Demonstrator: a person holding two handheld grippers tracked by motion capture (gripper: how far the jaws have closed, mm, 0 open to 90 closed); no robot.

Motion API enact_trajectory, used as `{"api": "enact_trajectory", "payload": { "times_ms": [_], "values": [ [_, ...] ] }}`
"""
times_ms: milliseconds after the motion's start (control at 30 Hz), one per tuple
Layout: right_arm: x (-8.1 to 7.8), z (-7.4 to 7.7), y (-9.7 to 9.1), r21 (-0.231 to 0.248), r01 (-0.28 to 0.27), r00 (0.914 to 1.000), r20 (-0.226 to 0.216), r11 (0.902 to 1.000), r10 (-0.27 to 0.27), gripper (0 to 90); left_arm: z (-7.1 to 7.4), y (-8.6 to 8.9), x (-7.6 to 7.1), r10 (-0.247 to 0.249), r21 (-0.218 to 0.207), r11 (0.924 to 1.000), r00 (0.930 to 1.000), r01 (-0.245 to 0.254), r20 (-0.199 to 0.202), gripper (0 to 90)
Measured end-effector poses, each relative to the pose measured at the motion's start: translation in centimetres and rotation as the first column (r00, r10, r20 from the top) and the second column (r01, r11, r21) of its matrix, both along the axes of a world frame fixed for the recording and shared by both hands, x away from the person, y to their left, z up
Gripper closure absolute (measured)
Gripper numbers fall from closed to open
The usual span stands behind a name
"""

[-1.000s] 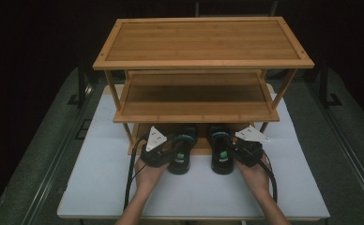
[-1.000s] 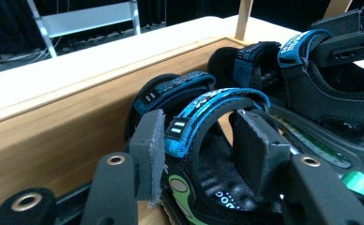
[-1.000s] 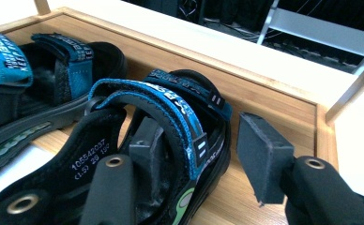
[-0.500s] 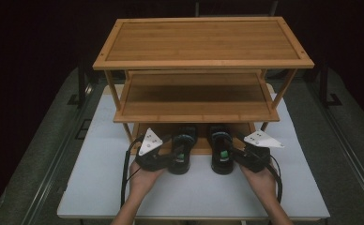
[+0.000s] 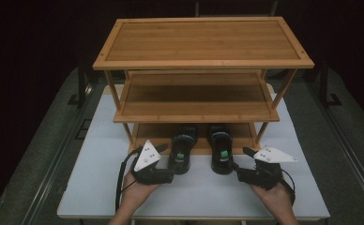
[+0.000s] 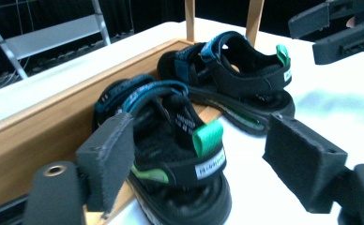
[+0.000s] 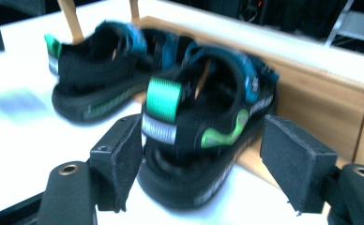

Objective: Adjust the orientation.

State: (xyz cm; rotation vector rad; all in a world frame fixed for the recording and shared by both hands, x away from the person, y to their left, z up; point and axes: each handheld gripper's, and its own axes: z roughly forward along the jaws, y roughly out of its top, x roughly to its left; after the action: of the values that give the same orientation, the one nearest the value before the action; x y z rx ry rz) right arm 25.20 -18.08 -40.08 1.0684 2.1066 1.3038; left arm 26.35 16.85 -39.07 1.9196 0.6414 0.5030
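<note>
Sandals on bottom shelf of wooden rack (image 5: 196, 110), toes in, heels overhanging front edge onto white table (image 5: 95, 187). Left sandal (image 5: 183, 148) just ahead of my left gripper (image 5: 163, 149); right sandal (image 5: 220, 149) just ahead of my right gripper (image 5: 246, 151). Both sets of jaws just been opening, now spread; heels sit between pads, pads not pressing.

A white counter (image 5: 95, 187) stands in a dark room, its surroundings nearly black. Grey floor (image 5: 39, 154) runs along both sides, with metal rails (image 5: 53, 159) beside the counter's edges. Beyond the counter, a pale metal frame (image 6: 53, 33) shows against black drapes (image 6: 138, 14).
</note>
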Motion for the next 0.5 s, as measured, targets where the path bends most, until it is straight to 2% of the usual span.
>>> {"api": "enact_trajectory", "payload": {
  "times_ms": [100,233,400,500],
  "values": [
    [-0.4,-0.8,-0.2,-0.045,-0.006,0.9995,-0.032,0.9990,0.004,27.5,-0.8,0.5,-0.4,-0.003,0.002,1.0000,1.0000,0.003,-0.008,20.2],
    [-0.3,-2.1,-0.1,-0.061,-0.022,0.9955,-0.094,0.9979,0.017,26.0,-2.0,0.7,-0.5,-0.001,0.032,0.9995,0.9997,0.002,-0.024,19.8],
    [0.1,-3.0,0.6,-0.085,-0.041,0.9902,-0.136,0.9956,0.029,24.4,-3.3,0.6,-0.3,0.007,0.056,0.9984,0.9980,-0.003,-0.063,17.9],
    [0.4,-3.3,1.0,-0.102,-0.051,0.9863,-0.162,0.9934,0.034,23.5,-4.0,0.6,-0.1,0.014,0.085,0.9964,0.9970,-0.007,-0.076,17.8]
  ]
}}
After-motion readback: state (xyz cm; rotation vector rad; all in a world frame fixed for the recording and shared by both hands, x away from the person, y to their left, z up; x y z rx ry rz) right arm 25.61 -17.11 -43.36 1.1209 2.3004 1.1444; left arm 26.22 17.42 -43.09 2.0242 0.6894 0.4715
